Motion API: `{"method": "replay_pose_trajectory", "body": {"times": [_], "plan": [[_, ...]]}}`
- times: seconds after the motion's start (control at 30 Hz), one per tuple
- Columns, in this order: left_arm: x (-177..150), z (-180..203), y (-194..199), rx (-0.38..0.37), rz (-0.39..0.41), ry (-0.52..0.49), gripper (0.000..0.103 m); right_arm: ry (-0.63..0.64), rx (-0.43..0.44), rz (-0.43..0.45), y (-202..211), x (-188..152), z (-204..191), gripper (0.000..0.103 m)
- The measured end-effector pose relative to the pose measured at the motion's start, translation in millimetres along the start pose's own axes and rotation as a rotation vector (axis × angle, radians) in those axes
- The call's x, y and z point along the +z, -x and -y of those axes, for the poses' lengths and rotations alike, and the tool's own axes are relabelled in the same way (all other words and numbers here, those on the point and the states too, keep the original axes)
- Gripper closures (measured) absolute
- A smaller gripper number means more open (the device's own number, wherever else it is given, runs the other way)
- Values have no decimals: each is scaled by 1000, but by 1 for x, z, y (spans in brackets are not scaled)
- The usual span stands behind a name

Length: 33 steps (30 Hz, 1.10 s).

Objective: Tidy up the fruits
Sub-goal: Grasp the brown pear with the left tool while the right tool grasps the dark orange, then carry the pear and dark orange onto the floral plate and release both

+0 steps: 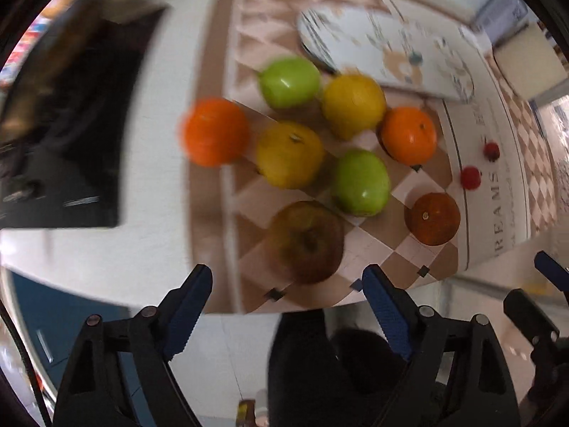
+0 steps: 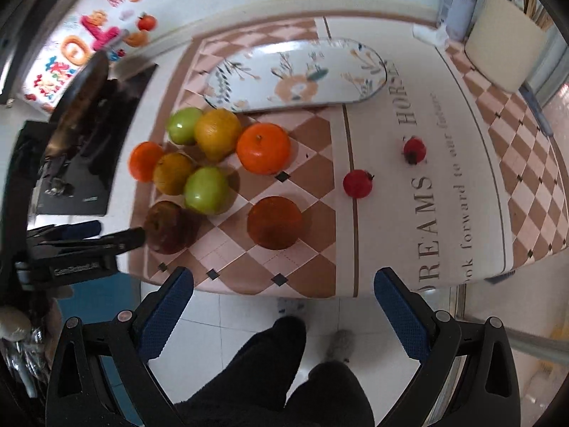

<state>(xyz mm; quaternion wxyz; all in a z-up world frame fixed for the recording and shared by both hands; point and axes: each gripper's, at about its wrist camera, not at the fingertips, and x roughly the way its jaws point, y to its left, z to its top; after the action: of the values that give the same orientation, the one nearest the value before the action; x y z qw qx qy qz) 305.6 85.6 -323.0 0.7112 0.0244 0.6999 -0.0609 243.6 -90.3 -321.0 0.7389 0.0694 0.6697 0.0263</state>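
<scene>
Several fruits lie on a checked tablecloth (image 2: 313, 163): green apples (image 1: 288, 82) (image 1: 361, 183), yellow ones (image 1: 354, 105) (image 1: 290, 154), oranges (image 1: 215, 131) (image 1: 409, 135), a dark orange (image 2: 274, 222), a brownish apple (image 1: 306, 242) and two small red fruits (image 2: 357, 183) (image 2: 414, 149). Behind them is an empty oval floral plate (image 2: 295, 74). My left gripper (image 1: 286, 277) points down, open, just short of the brownish apple (image 2: 169, 227), with nothing between its pads. My right gripper (image 2: 283, 277) hangs open over the table's front edge, near the dark orange.
A black cooktop (image 2: 89, 163) with a dark pan (image 2: 81, 89) is at the left. A beige box (image 2: 505, 53) and a packet (image 2: 458, 0) stand at the back right. A person's dark-clad legs (image 2: 284, 373) and tiled floor lie below the table edge.
</scene>
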Motion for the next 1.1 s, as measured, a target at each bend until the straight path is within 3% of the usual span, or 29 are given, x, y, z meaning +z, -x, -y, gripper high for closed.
{"method": "replay_pose_trajectory", "body": {"times": [0.17, 0.3, 0.43, 0.6, 0.83, 0.93, 1.0, 1.1], "plan": [[20, 15, -38, -42, -89, -72, 18, -62, -22, -41, -14, 2, 11, 0], [24, 20, -55, -8, -113, -106, 42, -106, -18, -66, -28, 9, 15, 0], [23, 13, -54, -58, -112, -81, 42, -131, 8, -87, -44, 20, 11, 0], [17, 2, -49, -12, -93, -75, 42, -160, 31, -141, -79, 38, 1, 6], [15, -14, -51, -58, -112, -63, 41, -188, 17, -230, -114, 44, -2, 18], [18, -16, -67, -90, -158, -51, 40, -192, 16, -241, -116, 45, -3, 20], [17, -20, -68, -97, -160, -53, 40, -178, 2, -244, -115, 48, -6, 23], [22, -19, -71, -87, -161, -57, 42, -146, -12, -235, -110, 52, -11, 38]]}}
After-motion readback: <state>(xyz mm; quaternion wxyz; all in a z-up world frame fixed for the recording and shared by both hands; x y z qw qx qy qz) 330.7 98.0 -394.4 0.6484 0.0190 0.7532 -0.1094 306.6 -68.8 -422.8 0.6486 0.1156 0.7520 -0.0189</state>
